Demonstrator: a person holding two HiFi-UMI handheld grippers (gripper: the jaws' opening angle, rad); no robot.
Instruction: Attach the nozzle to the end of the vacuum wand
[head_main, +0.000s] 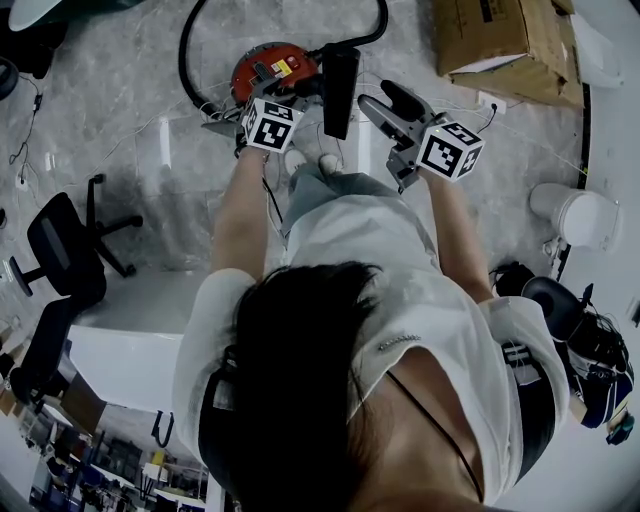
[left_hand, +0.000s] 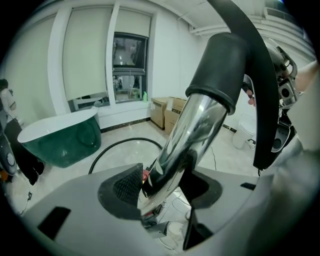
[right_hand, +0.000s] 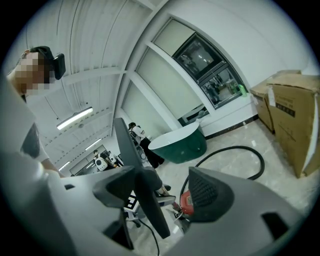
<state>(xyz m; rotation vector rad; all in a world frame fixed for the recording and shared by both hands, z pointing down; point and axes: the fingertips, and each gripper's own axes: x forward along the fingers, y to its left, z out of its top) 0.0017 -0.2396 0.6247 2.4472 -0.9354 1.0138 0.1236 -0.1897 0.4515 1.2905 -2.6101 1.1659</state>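
Note:
My left gripper (left_hand: 162, 187) is shut on the chrome vacuum wand (left_hand: 195, 130), which slants up and right to a black cuff (left_hand: 217, 70). In the head view the left gripper (head_main: 262, 98) sits over the red vacuum (head_main: 270, 68). A long black nozzle (head_main: 340, 90) stands upright between the two grippers, just off the tips of my right gripper (head_main: 372, 95). In the right gripper view the nozzle (right_hand: 135, 170) lies across the left pad of my right gripper (right_hand: 167, 192). A gap separates it from the other pad (right_hand: 210, 195), whose ribbed face is bare. What carries the nozzle is unclear.
A black hose (head_main: 185, 60) loops over the marble floor behind the vacuum. Cardboard boxes (head_main: 500, 40) stand at the far right, a white bin (head_main: 575, 215) at the right, an office chair (head_main: 65, 250) at the left. A green tub (left_hand: 60, 135) sits by the window.

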